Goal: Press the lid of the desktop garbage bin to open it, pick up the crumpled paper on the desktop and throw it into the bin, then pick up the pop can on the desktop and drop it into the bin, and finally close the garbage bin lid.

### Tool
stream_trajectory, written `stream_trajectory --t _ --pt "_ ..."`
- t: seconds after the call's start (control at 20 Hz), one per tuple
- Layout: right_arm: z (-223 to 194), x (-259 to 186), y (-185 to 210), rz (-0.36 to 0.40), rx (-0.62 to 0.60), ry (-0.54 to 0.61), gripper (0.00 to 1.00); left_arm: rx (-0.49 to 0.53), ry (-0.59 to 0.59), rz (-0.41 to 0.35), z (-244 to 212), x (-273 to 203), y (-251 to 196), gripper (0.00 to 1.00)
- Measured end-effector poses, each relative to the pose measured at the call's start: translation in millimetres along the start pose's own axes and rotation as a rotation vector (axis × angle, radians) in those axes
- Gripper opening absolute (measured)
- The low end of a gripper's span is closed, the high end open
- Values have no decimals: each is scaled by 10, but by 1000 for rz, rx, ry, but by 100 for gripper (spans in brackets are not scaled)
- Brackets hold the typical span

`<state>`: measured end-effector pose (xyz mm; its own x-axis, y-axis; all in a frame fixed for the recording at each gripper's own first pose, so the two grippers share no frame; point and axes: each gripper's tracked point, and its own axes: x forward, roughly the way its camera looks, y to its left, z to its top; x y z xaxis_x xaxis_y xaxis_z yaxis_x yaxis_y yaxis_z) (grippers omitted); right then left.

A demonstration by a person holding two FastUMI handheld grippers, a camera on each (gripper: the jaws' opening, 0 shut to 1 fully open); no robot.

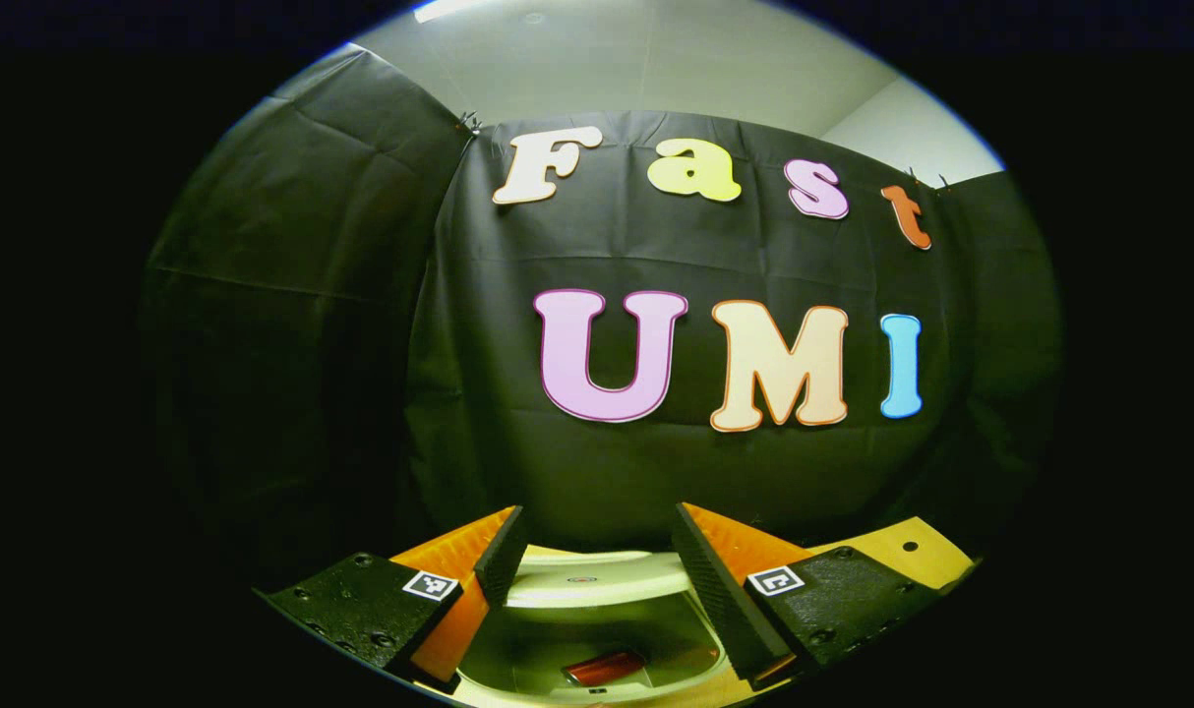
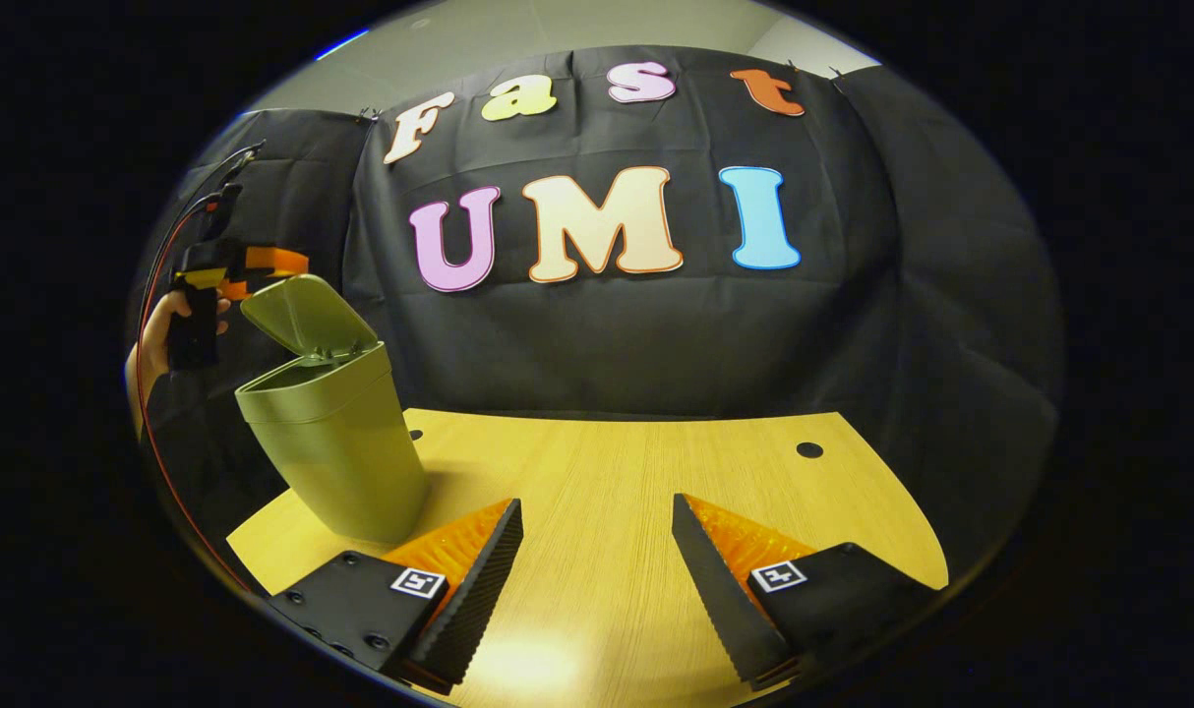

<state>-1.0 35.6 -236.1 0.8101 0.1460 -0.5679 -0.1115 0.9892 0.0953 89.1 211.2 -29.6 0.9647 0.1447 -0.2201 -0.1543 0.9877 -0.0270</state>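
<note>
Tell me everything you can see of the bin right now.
The bin is an olive-green tub, plastic by the look, narrowing toward its base, standing upright at the table's left edge. Its hinged lid is tipped up and open. In the left gripper view, the left gripper is over the opening, fingers apart, and a red can lies inside.

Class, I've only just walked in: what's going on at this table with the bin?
A person is clearing a desk with two handheld grippers. The green bin stands on the wooden table with its lid up. The left gripper hangs open above the bin's mouth, where a red pop can lies inside. The right gripper is open over bare tabletop. By the look of it, closing the lid is what remains.
</note>
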Motion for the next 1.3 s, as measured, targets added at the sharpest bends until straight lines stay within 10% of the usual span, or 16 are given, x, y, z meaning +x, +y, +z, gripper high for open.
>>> stream_trajectory --t 0.55,0.65,1.05,1.3 --pt "-113 -1 130 38 -45 30 97 -21 263 8 -1132 -317 -41 92" --pt "-124 -6 149 40 -40 30 97 87 216 7 -1108 -316 -58 93" --pt "0 -60 253 59 -27 -15 97 6 159 -27 -1039 -254 -125 90" --pt "623 -292 99 17 -12 -175 97 -18 -74 -143 -346 -505 -670 90"
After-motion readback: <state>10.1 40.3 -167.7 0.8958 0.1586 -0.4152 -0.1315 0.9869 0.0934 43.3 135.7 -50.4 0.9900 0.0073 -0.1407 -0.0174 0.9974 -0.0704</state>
